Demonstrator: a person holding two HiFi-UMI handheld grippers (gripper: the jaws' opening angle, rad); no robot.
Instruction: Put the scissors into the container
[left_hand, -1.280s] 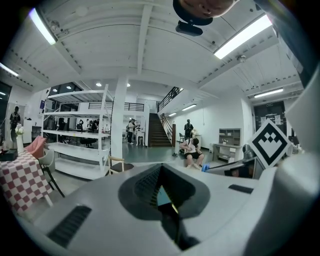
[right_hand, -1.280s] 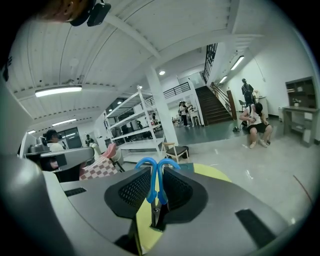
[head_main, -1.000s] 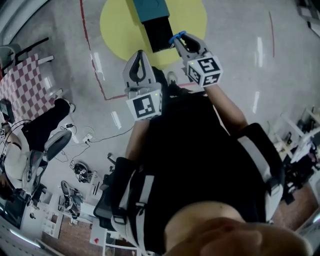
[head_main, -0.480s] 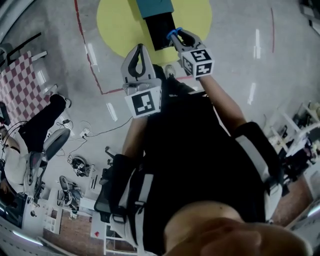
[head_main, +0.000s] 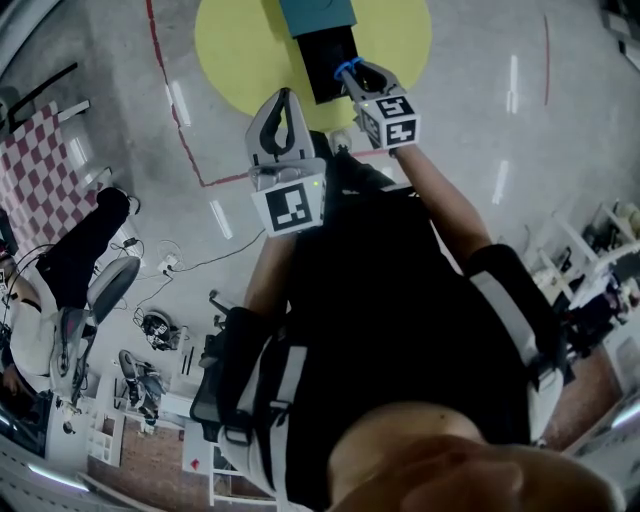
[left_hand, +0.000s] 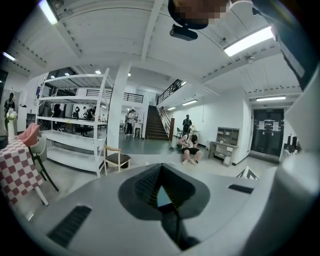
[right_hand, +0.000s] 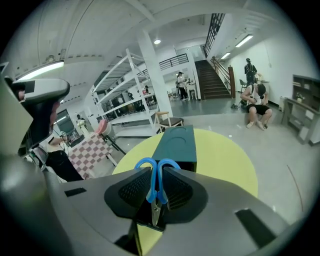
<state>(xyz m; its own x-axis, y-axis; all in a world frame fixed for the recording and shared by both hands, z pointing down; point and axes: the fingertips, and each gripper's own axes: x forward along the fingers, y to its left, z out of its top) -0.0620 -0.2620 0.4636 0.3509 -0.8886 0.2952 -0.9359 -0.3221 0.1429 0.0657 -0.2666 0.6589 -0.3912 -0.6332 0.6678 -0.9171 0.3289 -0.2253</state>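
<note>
While standing at the edge of the yellow circle (right_hand: 225, 160) on the grey floor (head_main: 480, 80), holds both grippers out ahead, near each other. Grips the scissors (right_hand: 151, 184) in the right gripper (right_hand: 156, 189), with both jaws pressed shut on the blue handle shanks just below the finger rings. Lets the rings stick out past the fingertips and the steel blades point back between the pads toward the camera. Has the scissors in the air, outside the container (right_hand: 179, 142), with the rings right at the near end of that dark teal box standing on the yellow circle; contact with the box not clear from any view.

Holds the left gripper (head_main: 282, 98) just beside the right one, a little nearer the body, left of the container's near end and short of it. Has its jaws brought together with nothing gripped, leaving only a small slit behind the meeting tips, with a sliver of teal visible through it. Aims it across an open hall: white shelving (left_hand: 75, 115), a wooden chair (left_hand: 117, 159), a staircase (left_hand: 156, 125), a person seated on the floor (left_hand: 190, 147), and a table with a red-checked cloth (left_hand: 15, 165).
</note>
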